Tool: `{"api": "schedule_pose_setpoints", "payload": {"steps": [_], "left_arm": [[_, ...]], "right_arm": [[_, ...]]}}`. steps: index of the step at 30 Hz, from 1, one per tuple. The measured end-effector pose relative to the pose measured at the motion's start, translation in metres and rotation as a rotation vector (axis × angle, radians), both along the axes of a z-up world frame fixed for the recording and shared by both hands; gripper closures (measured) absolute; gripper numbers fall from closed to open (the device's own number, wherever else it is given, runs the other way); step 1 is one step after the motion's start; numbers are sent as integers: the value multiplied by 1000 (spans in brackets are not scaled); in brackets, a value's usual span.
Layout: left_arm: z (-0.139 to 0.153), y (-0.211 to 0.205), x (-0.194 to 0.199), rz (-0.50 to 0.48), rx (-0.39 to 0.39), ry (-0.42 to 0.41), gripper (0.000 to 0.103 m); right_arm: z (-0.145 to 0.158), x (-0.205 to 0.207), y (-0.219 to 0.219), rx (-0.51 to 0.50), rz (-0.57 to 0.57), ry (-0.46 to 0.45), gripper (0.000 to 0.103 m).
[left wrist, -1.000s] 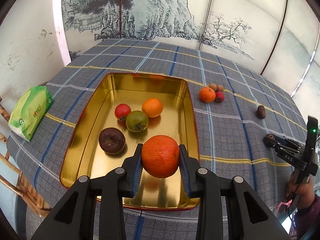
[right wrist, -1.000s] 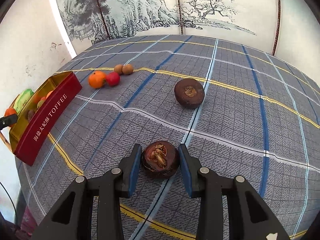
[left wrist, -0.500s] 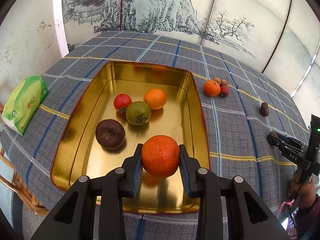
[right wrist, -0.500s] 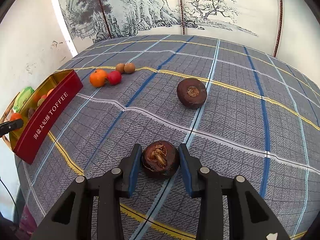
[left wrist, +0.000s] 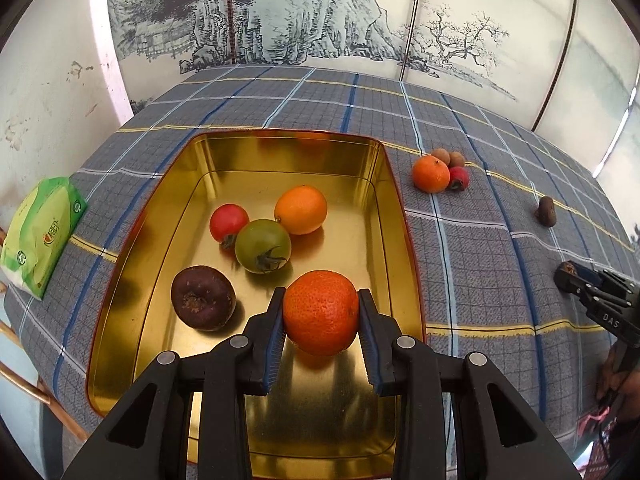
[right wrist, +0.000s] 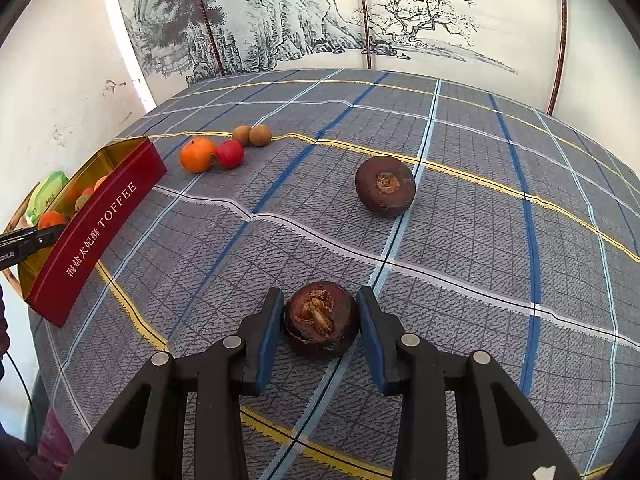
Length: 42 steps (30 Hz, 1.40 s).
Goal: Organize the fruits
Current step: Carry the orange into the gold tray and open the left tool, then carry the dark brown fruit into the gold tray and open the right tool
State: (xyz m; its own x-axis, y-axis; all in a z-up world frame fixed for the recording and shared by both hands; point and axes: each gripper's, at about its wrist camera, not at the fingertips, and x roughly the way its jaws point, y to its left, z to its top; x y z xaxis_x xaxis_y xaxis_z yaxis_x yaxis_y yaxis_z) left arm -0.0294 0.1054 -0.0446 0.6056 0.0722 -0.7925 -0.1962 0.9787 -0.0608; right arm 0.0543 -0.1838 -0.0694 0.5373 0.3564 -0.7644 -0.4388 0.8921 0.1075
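My left gripper (left wrist: 321, 293) is shut on a deep orange tangerine (left wrist: 320, 314), held low over the near end of a gold tin (left wrist: 280, 134). In the tin lie a red tomato (left wrist: 229, 222), a green tomato (left wrist: 262, 245), an orange (left wrist: 301, 209) and a dark brown fruit (left wrist: 202, 298). My right gripper (right wrist: 320, 306) is shut on a dark brown fruit with a torn top (right wrist: 320, 322), down at the checked cloth. A second dark brown fruit (right wrist: 385, 186) lies further out on the cloth.
Right of the tin, a tangerine (right wrist: 197, 155), a small red fruit (right wrist: 230, 153) and two brown longans (right wrist: 251, 135) sit together on the cloth. The tin's red side (right wrist: 100, 224) reads TOFFEE. A green packet (left wrist: 42, 228) lies at the table's left edge.
My left gripper has carried the tangerine forward and lower over the tin, so the tin looks bigger. The right gripper and its fruit have stayed put.
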Motion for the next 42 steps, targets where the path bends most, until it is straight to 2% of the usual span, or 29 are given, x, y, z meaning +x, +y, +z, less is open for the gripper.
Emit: {"api": "schedule_pose_setpoints", "payload": {"steps": [10, 14, 17, 19, 22, 23, 26, 28, 31, 35, 38, 42], "left_arm": [[3, -2, -1, 6, 49, -24, 66], [6, -7, -5, 17, 91, -35, 45], [12, -12, -13, 30, 124, -60, 36], [18, -14, -23, 51, 132, -82, 34], [26, -9, -41, 107, 95, -115, 32], [29, -5, -49, 128, 54, -123, 32], [32, 0, -72, 198, -34, -139, 22], [30, -3, -86, 214, -47, -137, 19], [27, -14, -105, 221, -37, -130, 18], [30, -33, -129, 219, 31, -139, 11], [38, -38, -144, 208, 0, -202, 6], [49, -32, -167, 165, -107, -325, 2]], "right_arm": [[0, 0, 0, 0, 0, 0, 67], [0, 0, 0, 0, 1, 0, 67], [1, 0, 0, 0, 2, 0, 67], [0, -1, 2, -4, 6, -2, 67], [0, -2, 6, -20, 13, -6, 67], [0, -3, 6, -21, 13, -4, 67], [2, -1, 4, 6, 5, 16, 67], [6, 1, 3, 31, 4, 28, 67], [16, -2, 11, 55, 30, 26, 67], [40, -7, 37, 104, 107, 6, 67], [58, -10, 65, 141, 182, -6, 67], [74, -15, 114, 185, 298, -6, 67]]}}
